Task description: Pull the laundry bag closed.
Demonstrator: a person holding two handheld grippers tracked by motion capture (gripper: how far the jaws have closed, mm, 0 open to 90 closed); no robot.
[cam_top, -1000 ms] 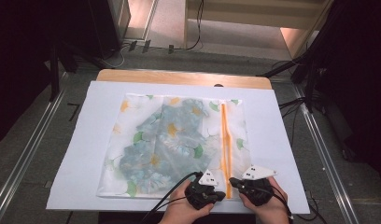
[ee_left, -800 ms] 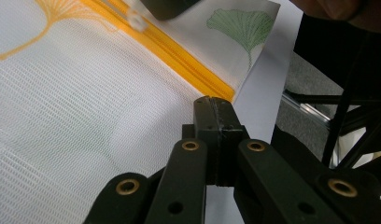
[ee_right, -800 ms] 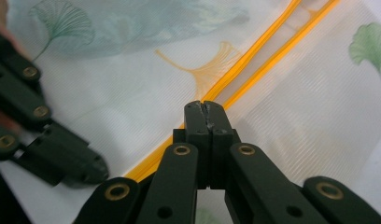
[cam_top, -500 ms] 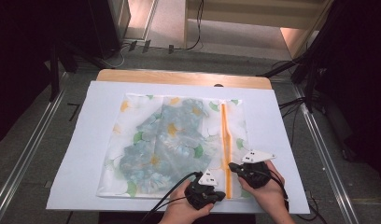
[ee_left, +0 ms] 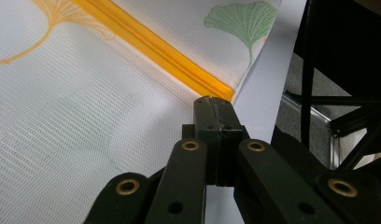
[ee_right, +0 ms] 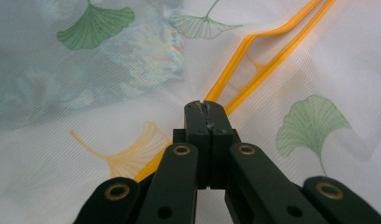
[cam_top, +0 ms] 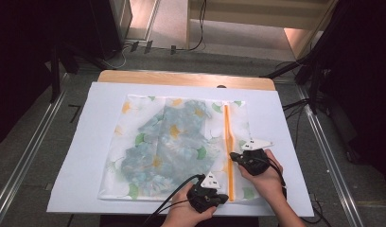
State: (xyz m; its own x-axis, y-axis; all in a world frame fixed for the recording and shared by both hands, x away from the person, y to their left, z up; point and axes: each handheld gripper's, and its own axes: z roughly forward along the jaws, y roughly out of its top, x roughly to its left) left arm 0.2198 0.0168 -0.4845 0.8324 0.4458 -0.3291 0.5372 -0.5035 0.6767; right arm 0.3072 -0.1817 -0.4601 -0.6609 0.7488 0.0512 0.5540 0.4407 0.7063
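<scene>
orange zip [cam_top: 227,146] runs down the right side of a mesh bag [cam_top: 177,146] printed with leaves, a blue-green garment [cam_top: 167,151] folded inside; the bag lies flat in the middle of a white sheet [cam_top: 77,156] on the bench, its near edge close to the sheet's near edge

the left gripper [cam_top: 218,197] sits at the near end of the zip, jaws pressed together right at the zip's end, seemingly pinning the bag's near right corner. the right gripper [cam_top: 234,157] is farther up the zip, jaws closed on what looks like the slider; beyond them the 2 orange sides [ee_right: 268,51] stand apart, behind them they are joined

judging by this, the bag is being zipped shut, less than half done. the next move calls for a steady pull toward the far edge along the zip line while the left keeps the corner taut
</scene>
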